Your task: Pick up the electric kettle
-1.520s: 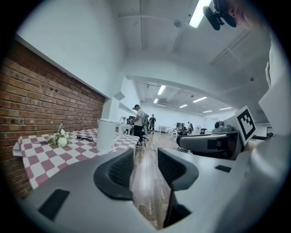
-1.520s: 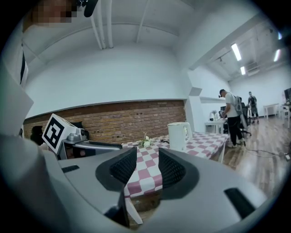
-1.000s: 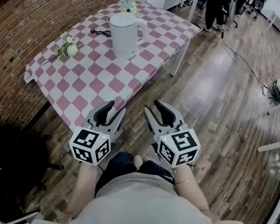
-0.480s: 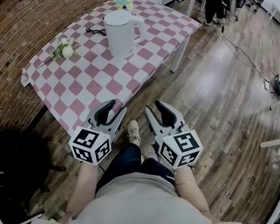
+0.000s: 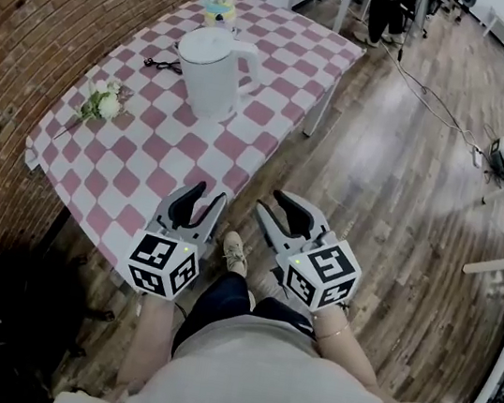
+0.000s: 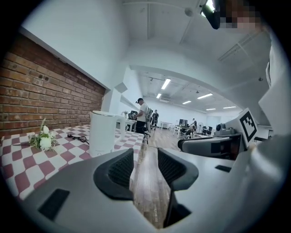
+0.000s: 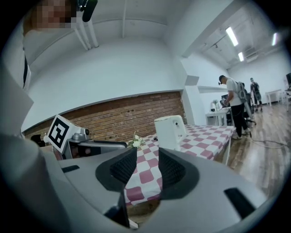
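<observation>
Brick wall backs a bench (image 5: 145, 160) draped in a pink-and-white checked cloth, set on a wooden floor (image 5: 394, 199). The white electric kettle (image 5: 214, 71) stands upright near the bench's middle. A sprig of white flowers (image 5: 100, 103) lies to its left and a small black item (image 5: 163, 64) just beside it. The left tool (image 5: 208, 194) hovers at the near bench edge and the right tool (image 5: 273, 202) beside it over the floor. Both are well short of the kettle, with jaws apart and nothing between them. Their cubes carry only square black-and-white markers. Compared with a second ago, bench and kettle lie nearer the tools, and a shoe (image 5: 235, 252) now shows between them.
</observation>
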Tool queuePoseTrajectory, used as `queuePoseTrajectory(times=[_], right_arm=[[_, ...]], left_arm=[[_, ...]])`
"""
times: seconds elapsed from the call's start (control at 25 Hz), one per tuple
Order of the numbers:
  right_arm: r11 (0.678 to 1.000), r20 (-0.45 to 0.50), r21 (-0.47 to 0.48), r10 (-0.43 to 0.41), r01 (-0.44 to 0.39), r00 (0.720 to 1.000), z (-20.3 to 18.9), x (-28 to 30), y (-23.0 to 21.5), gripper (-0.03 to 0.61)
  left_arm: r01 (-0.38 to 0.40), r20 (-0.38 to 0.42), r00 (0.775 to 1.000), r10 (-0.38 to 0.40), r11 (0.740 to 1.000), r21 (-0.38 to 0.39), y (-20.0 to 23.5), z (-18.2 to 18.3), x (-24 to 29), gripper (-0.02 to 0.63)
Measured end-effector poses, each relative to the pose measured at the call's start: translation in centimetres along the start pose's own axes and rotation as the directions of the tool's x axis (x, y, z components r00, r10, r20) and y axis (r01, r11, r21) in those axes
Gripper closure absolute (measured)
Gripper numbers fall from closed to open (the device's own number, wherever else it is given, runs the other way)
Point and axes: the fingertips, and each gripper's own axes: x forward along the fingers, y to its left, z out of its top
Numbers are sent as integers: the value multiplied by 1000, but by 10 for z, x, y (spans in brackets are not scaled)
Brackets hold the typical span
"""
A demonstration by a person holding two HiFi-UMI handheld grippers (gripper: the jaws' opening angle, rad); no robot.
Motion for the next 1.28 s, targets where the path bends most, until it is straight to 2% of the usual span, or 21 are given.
queuePoseTrajectory(times=[0.44, 0.68, 0.84, 1.04, 1.28], right_arm=[[999, -2, -39, -13, 13, 1000, 54, 100, -64, 439], [999, -23, -23, -41, 40, 999, 65, 135, -86, 442], [999, -57, -26, -49, 48, 997, 66, 155, -93, 443], [997, -73, -15, -71, 70, 995, 67, 171, -103, 444], [994, -97, -5, -107, 107, 989, 61, 178, -115, 443]], left_arm=[[-24, 38, 999, 24, 1000, 2, 91, 51, 71, 453], [-14, 63, 998, 15, 1000, -5, 128, 72, 99, 453], [-9, 56, 998, 9, 1000, 2, 147, 74, 112, 453], [-42, 60, 997, 42, 999, 6, 173, 73, 121, 453], [-52, 18, 999, 52, 999, 0, 193, 57, 127, 453]])
